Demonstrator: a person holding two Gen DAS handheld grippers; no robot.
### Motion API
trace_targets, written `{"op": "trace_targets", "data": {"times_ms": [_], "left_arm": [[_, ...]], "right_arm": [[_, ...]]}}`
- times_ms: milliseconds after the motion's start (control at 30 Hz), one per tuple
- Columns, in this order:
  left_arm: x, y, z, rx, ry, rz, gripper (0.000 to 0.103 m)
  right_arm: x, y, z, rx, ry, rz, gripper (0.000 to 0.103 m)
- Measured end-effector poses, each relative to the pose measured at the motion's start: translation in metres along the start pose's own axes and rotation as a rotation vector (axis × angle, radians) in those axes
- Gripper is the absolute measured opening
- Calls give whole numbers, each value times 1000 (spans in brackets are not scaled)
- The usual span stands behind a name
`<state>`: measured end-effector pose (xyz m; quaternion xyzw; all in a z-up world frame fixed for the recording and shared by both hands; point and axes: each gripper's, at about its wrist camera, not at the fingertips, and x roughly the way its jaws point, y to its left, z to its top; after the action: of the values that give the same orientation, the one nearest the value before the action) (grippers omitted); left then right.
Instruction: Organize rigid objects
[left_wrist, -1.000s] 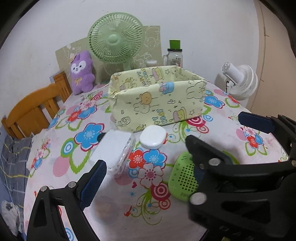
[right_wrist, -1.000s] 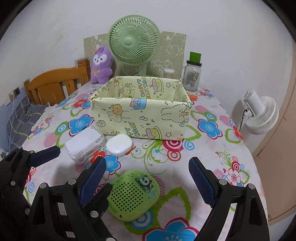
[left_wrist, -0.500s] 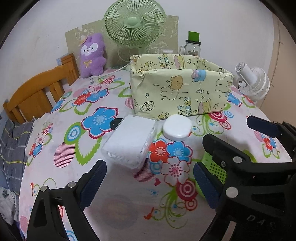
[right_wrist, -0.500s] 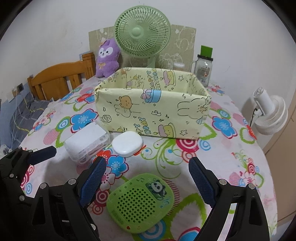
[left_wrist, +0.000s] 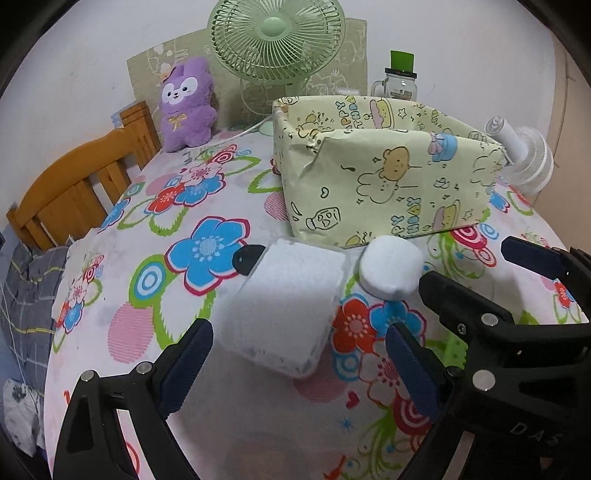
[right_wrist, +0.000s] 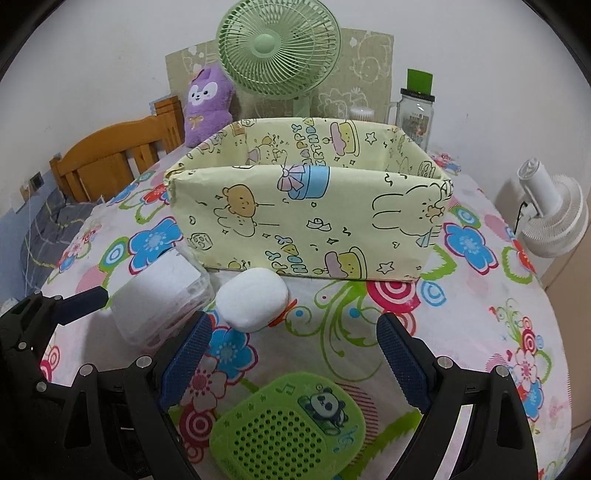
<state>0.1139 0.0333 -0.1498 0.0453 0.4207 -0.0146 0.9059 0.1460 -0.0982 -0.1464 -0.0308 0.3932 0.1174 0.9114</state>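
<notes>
A yellow cartoon-print box (left_wrist: 388, 184) (right_wrist: 306, 218), open at the top, stands on the floral tablecloth. In front of it lie a clear plastic case (left_wrist: 284, 310) (right_wrist: 162, 295), a white rounded case (left_wrist: 391, 269) (right_wrist: 253, 299) and a green panda speaker (right_wrist: 288, 424). My left gripper (left_wrist: 299, 365) is open, its fingers either side of the near end of the clear case. My right gripper (right_wrist: 291, 358) is open above the green speaker, behind the white case. Each gripper shows in the other's view.
A green fan (right_wrist: 277, 40), a purple plush (left_wrist: 186, 103), and a glass jar with a green lid (right_wrist: 415, 110) stand behind the box. A wooden chair (left_wrist: 74, 184) is at the left, a white fan (right_wrist: 550, 214) off the table's right edge.
Both grippers have moved forward toward the box. The clear case now lies between the left fingers, and the green speaker has slid low between the right fingers.
</notes>
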Motion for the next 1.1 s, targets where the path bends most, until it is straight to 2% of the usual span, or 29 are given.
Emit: {"op": "trace_targets", "data": {"times_ms": [400,633,700,867,1100], "left_arm": [[20,4,8,6,28,-9,77],[28,5,10,-5,32,-31,76],[29,6,11,-8,29,-44,68],[29,10,11,-21,25,-76,66],[28,15,8,-11,27,-52,66]], "right_arm": [[23,1,6,34,50,15,92],[31,0,8,45,71,20,92],[33,-1,9,50,75,23,92],[35,1,11,49,75,41,92],[42,5,13,27,99,5,92]]}}
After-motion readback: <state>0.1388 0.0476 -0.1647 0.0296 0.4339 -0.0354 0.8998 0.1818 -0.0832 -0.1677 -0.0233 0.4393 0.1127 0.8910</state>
